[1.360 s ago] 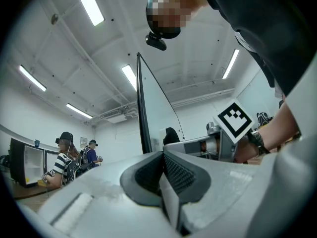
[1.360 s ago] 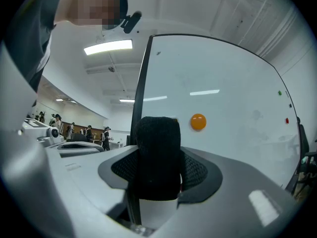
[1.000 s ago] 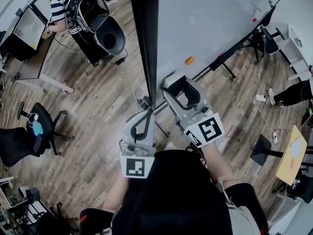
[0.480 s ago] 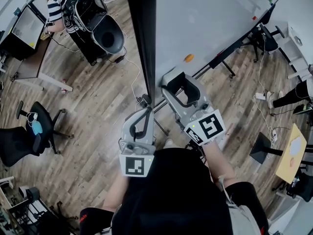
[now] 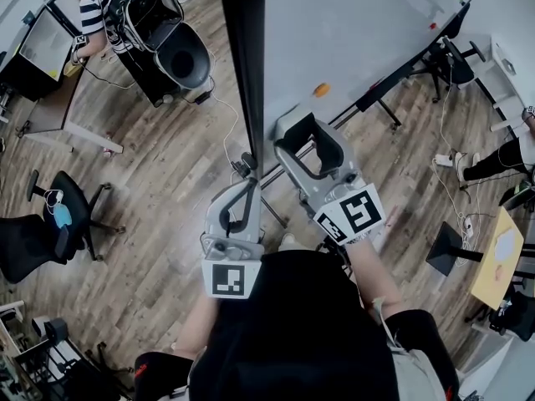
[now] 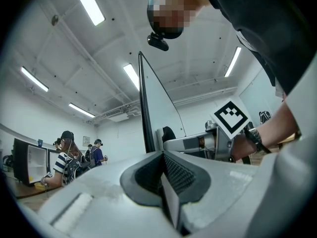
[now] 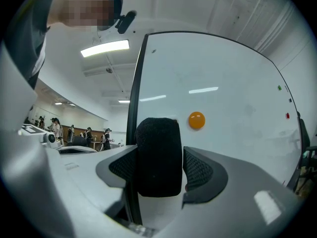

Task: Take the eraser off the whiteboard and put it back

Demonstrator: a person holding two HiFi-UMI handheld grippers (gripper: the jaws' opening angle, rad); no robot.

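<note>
My right gripper (image 7: 159, 168) is held level at the whiteboard (image 7: 233, 73), near its dark left edge, just lower left of an orange magnet (image 7: 196, 120). The eraser (image 7: 158, 152) stands between my jaws, apparently seated on the board. The jaws have just been opening, and a gap shows at the right-hand pad; I judge I'm letting go so the board keeps it. My left gripper (image 6: 163, 177) waits aside, jaws together, empty.

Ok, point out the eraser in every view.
Head view: eraser just above centre, against the whiteboard.
Left gripper view: probably the small dark lump right of centre.
Right gripper view: big black block, dead centre.
Shared landmark: the whiteboard's black edge.
</note>
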